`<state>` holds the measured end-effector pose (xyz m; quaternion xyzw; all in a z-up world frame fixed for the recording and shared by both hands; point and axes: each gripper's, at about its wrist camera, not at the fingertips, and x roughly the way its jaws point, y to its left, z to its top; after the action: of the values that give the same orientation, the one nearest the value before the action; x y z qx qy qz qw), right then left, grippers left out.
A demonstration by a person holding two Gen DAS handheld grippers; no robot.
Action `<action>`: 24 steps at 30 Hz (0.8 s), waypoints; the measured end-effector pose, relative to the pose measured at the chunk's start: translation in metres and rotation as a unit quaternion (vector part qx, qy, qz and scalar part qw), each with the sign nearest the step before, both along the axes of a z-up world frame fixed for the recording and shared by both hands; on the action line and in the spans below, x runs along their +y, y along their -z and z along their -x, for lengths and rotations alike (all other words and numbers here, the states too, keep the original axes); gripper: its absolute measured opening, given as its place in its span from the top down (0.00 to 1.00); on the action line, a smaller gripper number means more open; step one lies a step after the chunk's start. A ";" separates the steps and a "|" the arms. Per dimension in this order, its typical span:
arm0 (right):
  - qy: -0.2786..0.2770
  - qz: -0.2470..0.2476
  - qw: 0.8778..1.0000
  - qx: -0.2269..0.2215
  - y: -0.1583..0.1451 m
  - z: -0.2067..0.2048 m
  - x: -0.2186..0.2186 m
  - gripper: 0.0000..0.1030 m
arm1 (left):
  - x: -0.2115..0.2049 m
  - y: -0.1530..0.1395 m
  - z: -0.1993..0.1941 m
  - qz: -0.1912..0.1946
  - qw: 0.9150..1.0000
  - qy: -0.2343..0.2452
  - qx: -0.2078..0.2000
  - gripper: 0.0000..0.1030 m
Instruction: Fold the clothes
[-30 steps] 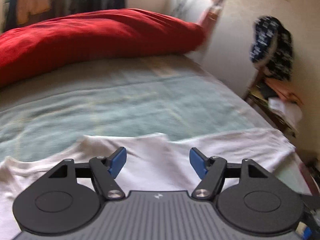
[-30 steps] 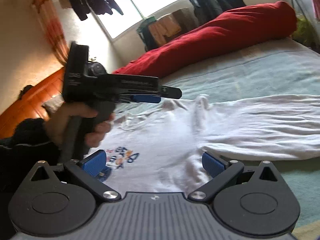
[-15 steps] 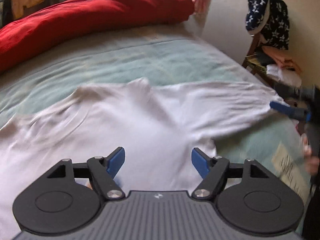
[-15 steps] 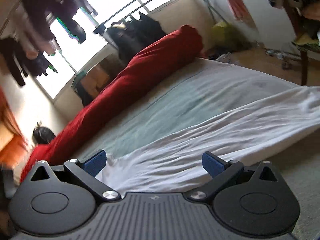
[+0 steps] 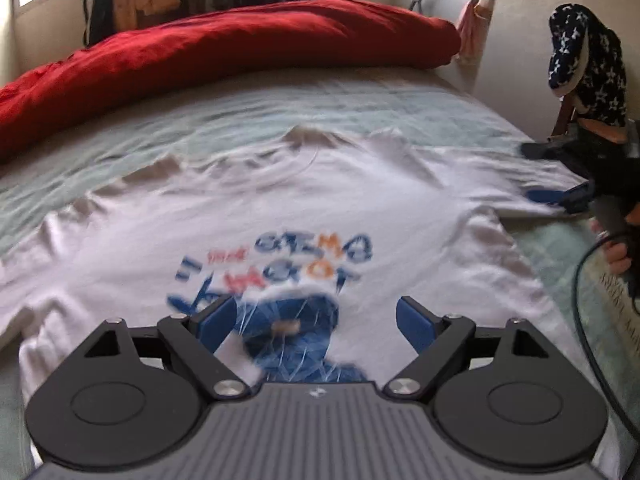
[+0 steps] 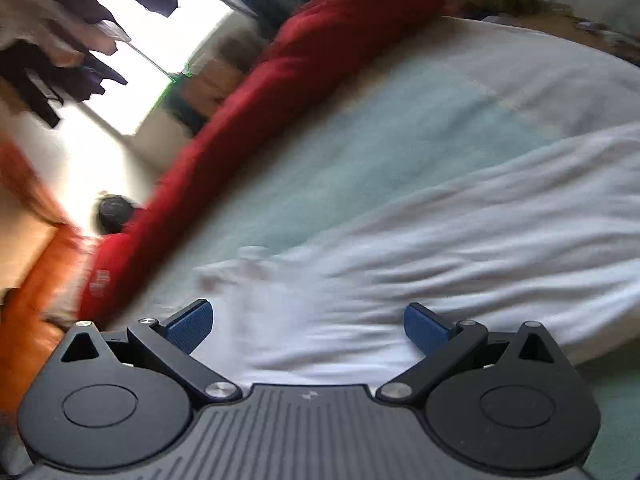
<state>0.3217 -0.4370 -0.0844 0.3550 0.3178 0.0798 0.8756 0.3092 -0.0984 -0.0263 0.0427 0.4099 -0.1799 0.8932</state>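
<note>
A white T-shirt (image 5: 280, 208) with a blue and orange print lies spread face up on the pale green bed (image 5: 240, 120). My left gripper (image 5: 316, 320) hovers over the printed chest; its jaws are opening and hold nothing. In the left wrist view the right gripper (image 5: 560, 196) reaches the shirt's right sleeve end, held by a hand (image 5: 616, 256). The right wrist view is tilted: my right gripper (image 6: 308, 326) stands open over the white sleeve (image 6: 440, 240), with nothing gripped between its pads.
A rolled red duvet (image 5: 200, 56) runs along the far side of the bed. A chair with a star-patterned dark garment (image 5: 584, 64) stands at the right bed edge. Clothes hang by the window (image 6: 132, 60). An orange wooden bed frame (image 6: 32, 292) shows at left.
The left gripper has swept back over the shirt, so the printed chest has come into view, and its jaws have widened. The right gripper has rolled and moved to the sleeve.
</note>
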 end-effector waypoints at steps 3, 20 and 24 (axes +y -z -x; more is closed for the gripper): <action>0.044 0.029 0.999 -0.003 0.001 0.032 -0.041 0.00 | 0.009 0.011 0.006 0.001 1.000 -0.014 0.011 0.16; 0.068 0.075 0.994 0.046 -0.022 -0.006 -0.050 0.00 | 0.018 0.014 0.018 0.013 0.999 -0.038 0.002 0.14; 0.097 0.133 0.984 0.066 0.005 -0.036 -0.057 0.00 | 0.016 0.015 0.018 0.016 0.999 -0.037 0.001 0.14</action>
<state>0.3580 -0.4943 -0.0889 0.2693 0.3469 -0.0719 0.8955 0.2912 -0.0820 -0.0408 0.0133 0.4092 -0.1530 0.8994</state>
